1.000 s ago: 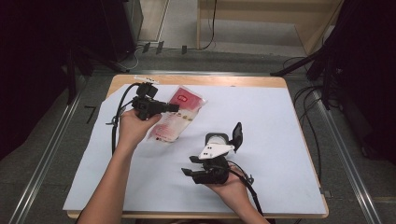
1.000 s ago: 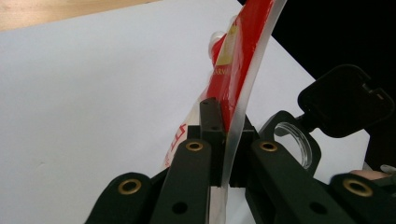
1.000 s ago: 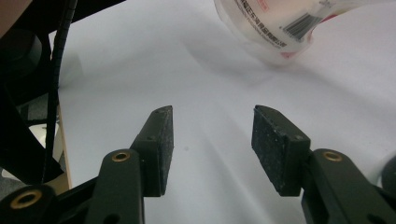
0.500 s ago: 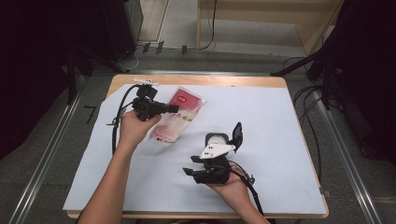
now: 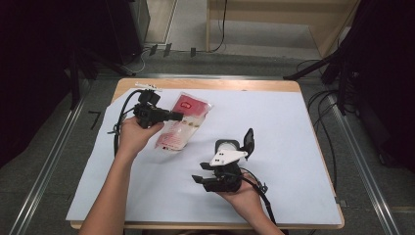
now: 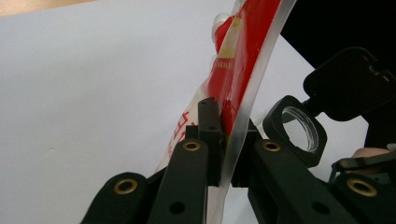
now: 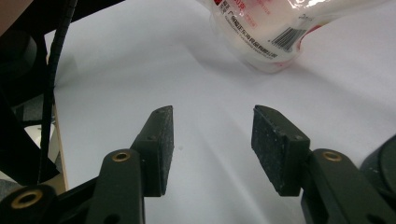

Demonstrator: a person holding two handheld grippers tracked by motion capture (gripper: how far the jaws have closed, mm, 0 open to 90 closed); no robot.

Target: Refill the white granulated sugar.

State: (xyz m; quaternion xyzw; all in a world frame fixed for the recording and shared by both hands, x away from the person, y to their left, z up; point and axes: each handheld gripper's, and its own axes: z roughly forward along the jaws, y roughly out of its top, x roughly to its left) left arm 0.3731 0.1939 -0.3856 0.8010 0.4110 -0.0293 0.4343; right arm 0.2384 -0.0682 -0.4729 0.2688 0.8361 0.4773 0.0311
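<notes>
While the left gripper [image 5: 177, 116] is clamped on the side seam of the pouch [image 5: 182, 128], the pouch lies on the white sheet [image 5: 293, 147] at the far-left part of the table [image 5: 210, 84], its long axis running from far-right to near-left in the high view. In the left gripper view the 2 jaws pinch the clear edge strip of the pouch [image 6: 243, 84], red print just beyond them.

The right gripper [image 7: 212, 149] sits nearer the person, jaws spread wide with nothing between them (white sheet shows through the gap). From it the pouch lies ahead and up, well apart; its near end [image 7: 275, 42] carries a barcode.

Judgement: the right hand is the free one, so the next reach is forward-left toward that near end.

Writing: red Chinese characters by the barcode, too small to read; gold lettering on the red panel, blurred.
</notes>
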